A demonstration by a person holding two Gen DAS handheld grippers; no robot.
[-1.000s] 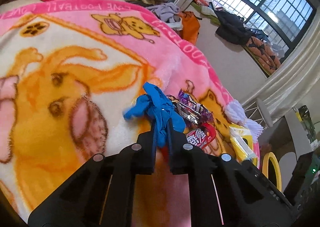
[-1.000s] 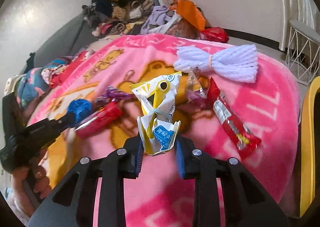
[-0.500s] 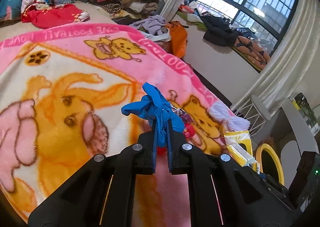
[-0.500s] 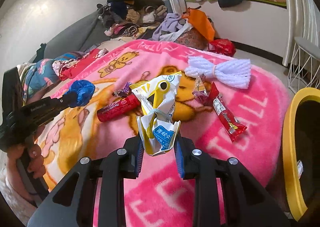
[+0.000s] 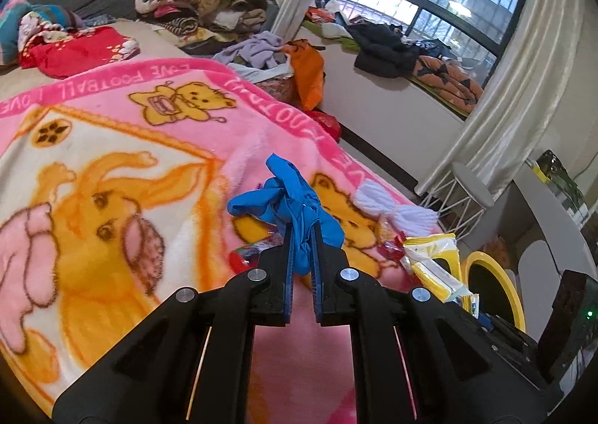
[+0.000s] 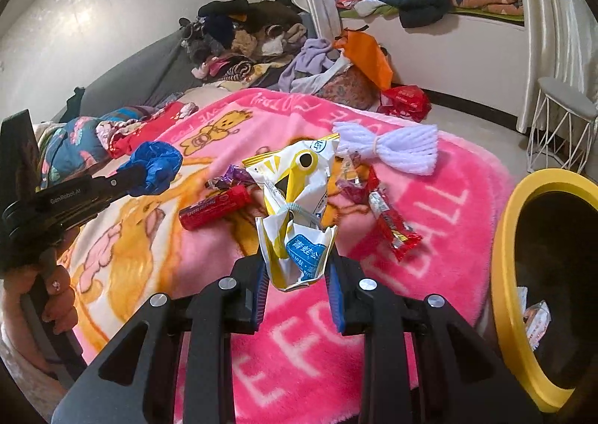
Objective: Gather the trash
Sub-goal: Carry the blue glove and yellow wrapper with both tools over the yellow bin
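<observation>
Left claw [image 5: 302, 233]: clamped shut on a crumpled blue glove [image 5: 287, 196], held clear above the blanket [image 5: 112, 170]; glove hangs loose on both sides of the pads.
Right claw [image 6: 297, 267]: closed on the lower end of a yellow-and-white wrapper [image 6: 295, 200]; most of the wrapper stands up past the pads, unsupported.
Bin [image 6: 502, 274]: yellow rim, dark inside, just beside the bed edge at the right of the right wrist view; a scrap is already seen inside.
Trash left on blanket: red tube [image 6: 215, 207], purple wrapper [image 6: 233, 177], red snack wrappers [image 6: 388, 222], white fringed bundle [image 6: 388, 149], all near each other mid-blanket.
Step judged: 2 items held, carry to bin is prob. next.
Risk 1: wrapper is slick and gripped low only; a quick swing could let it slide out and drop on the bed or floor.
Risk 2: glove is stretchy and bunched; on release it may cling to a pad and not drop, or catch on the bin rim.
Risk 3: both claws heading to 1 bin opening; a clash is likely if both are brought in together.
Risk 4: bin sits low by the bed edge; an early release would land trash on the blanket edge or floor.
Risk 5: a low pass over the pile could knock the red tube or wrappers off the bed.
</observation>
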